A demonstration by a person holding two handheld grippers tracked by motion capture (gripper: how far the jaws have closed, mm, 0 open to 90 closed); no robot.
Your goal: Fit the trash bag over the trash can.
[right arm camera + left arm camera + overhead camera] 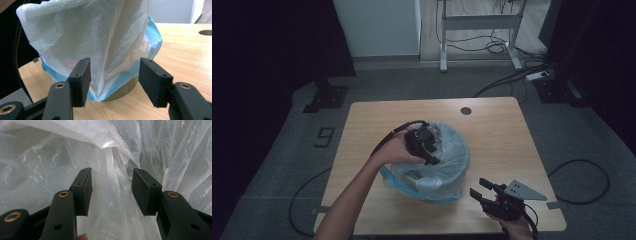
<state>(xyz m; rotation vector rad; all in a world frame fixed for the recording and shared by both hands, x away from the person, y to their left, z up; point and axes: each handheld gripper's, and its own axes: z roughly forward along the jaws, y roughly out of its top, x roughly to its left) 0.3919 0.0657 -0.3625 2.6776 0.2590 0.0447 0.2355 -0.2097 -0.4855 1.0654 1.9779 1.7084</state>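
Note:
A small round bin (443, 189) stands on the wooden table (497, 135), lined with a thin white plastic bag (452, 152) over a blue one (396, 181). My left gripper (432, 159) reaches down into the bin's mouth from the left rim. Its jaws stand apart in the left gripper view, left gripper (111, 192), with a loose fold of the white bag (113, 167) between them, unpressed. My right gripper (478, 187) rests low at the table's front right, open and empty. It faces the bin's side, right gripper (113, 80), white bag (95, 35), blue bag (153, 37), bin base (126, 90).
A round cable hole (466, 110) sits near the table's far edge. Bare wood (185, 55) stretches to the right of the bin. Beyond the table are a white desk frame (479, 22), cables on the grey floor (579, 175) and dark stands at both sides.

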